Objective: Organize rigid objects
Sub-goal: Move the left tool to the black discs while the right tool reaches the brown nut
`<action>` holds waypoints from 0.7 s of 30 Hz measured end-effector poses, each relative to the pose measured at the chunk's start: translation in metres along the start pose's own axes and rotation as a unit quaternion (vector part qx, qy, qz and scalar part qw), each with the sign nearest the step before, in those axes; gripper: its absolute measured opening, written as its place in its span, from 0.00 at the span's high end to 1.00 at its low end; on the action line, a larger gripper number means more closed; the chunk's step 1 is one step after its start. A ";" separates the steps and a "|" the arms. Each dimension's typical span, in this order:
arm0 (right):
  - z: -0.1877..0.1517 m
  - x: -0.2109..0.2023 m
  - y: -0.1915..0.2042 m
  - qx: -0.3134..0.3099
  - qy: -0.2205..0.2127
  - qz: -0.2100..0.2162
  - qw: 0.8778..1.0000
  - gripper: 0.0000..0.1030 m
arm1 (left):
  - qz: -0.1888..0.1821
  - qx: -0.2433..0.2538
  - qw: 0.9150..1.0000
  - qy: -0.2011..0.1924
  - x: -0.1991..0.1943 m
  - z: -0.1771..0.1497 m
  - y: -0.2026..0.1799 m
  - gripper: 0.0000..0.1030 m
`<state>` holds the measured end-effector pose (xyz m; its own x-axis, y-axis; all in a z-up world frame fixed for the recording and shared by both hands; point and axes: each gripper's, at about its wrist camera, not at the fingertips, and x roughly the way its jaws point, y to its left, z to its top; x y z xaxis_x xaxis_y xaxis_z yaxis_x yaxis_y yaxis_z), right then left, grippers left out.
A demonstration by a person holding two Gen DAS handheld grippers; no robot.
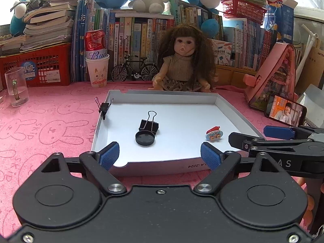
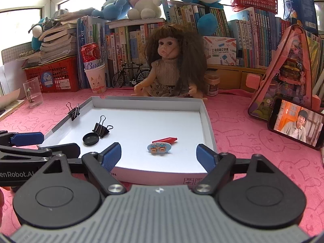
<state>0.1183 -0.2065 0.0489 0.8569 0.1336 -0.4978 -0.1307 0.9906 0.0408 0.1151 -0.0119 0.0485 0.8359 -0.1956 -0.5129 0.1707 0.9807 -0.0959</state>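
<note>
A shallow white box lid (image 1: 228, 109) (image 2: 206, 121) lies on the pink cloth. Inside it are a black binder clip (image 1: 149, 124) (image 2: 100, 129), a round black cap (image 1: 145, 138) (image 2: 91, 139), a small blue clip with bear figures (image 1: 214, 135) (image 2: 160, 148) and a red piece (image 2: 165, 140). Another binder clip (image 1: 104, 107) (image 2: 74, 112) grips the lid's left wall. My left gripper (image 1: 160, 157) stands open over the lid's near edge, nothing between its fingers. My right gripper (image 2: 159, 156) is open beside it, also holding nothing.
A doll (image 1: 183, 60) sits behind the lid, with a toy bicycle (image 1: 134, 69), a paper cup with a can (image 1: 96, 68) and rows of books behind. A glass mug (image 1: 16, 86) stands at left. A phone (image 2: 296, 122) leans at right by a pink toy house (image 2: 287, 70).
</note>
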 end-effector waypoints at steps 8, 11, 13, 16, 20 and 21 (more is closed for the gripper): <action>-0.012 -0.012 0.001 -0.003 0.002 -0.005 1.000 0.13 | -0.001 -0.003 1.000 0.011 -0.008 -0.015 0.000 0.16; -0.017 -0.016 0.003 -0.005 -0.001 -0.007 1.000 0.12 | -0.002 0.004 1.000 0.012 -0.012 -0.021 -0.001 0.16; -0.020 -0.019 0.004 -0.007 -0.002 -0.006 1.000 0.11 | -0.003 0.008 1.000 0.011 -0.016 -0.025 -0.002 0.16; -0.026 -0.024 0.006 -0.009 -0.003 -0.005 1.000 0.11 | -0.006 0.018 1.000 0.007 -0.023 -0.032 -0.005 0.16; -0.035 -0.031 0.007 -0.010 -0.004 -0.002 1.000 0.11 | -0.009 0.028 1.000 0.002 -0.033 -0.044 -0.009 0.16; -0.038 -0.032 0.007 -0.010 -0.004 -0.001 1.000 0.11 | -0.011 0.029 1.000 0.001 -0.035 -0.047 -0.009 0.17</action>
<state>0.0706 -0.2050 0.0325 0.8613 0.1321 -0.4907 -0.1394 0.9900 0.0219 0.0592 -0.0139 0.0271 0.8303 -0.2163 -0.5136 0.2179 0.9742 -0.0580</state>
